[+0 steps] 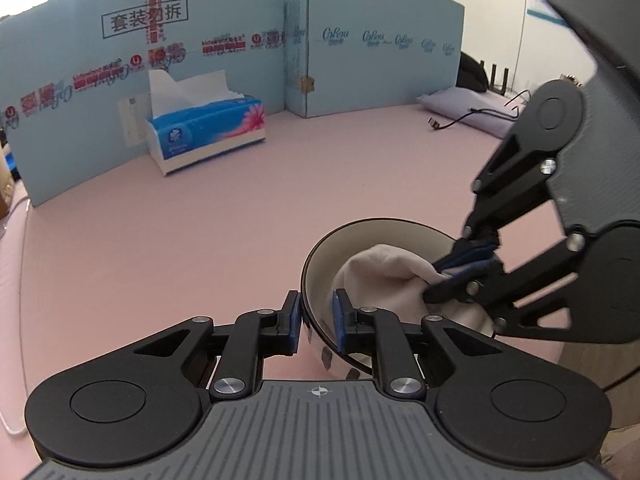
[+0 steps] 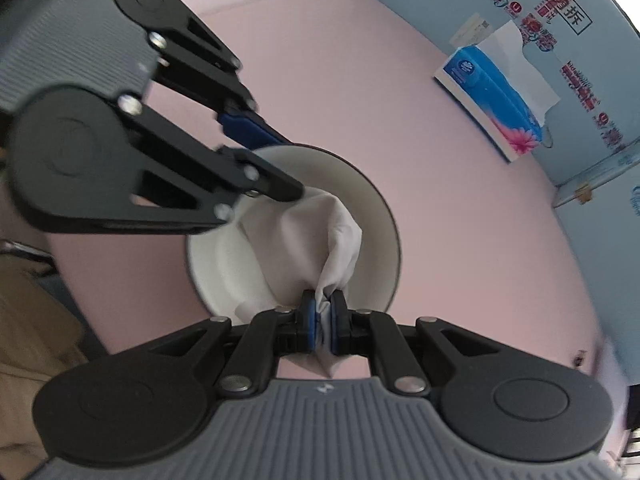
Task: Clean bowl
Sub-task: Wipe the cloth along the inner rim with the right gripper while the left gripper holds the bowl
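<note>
Tissue (image 2: 340, 240), bunched and white, is pinched tight in the right claw (image 2: 323, 320) and pressed inside the bowl (image 2: 376, 200). The left claw (image 1: 318, 320) clamps the bowl's near rim, one pad inside and one outside, steadying it on the pink tabletop (image 1: 200, 220). To wipe well, I judge the tissue should sweep around the inner wall under light pressure while the rim grip holds firm. Farther back, a tissue box (image 1: 208, 128) stands against blue cardboard panels (image 1: 360, 60).

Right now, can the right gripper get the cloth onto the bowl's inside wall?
Probably yes. The right gripper pinches the cloth, which already lies inside the bowl; the left gripper clamps only the rim.
</note>
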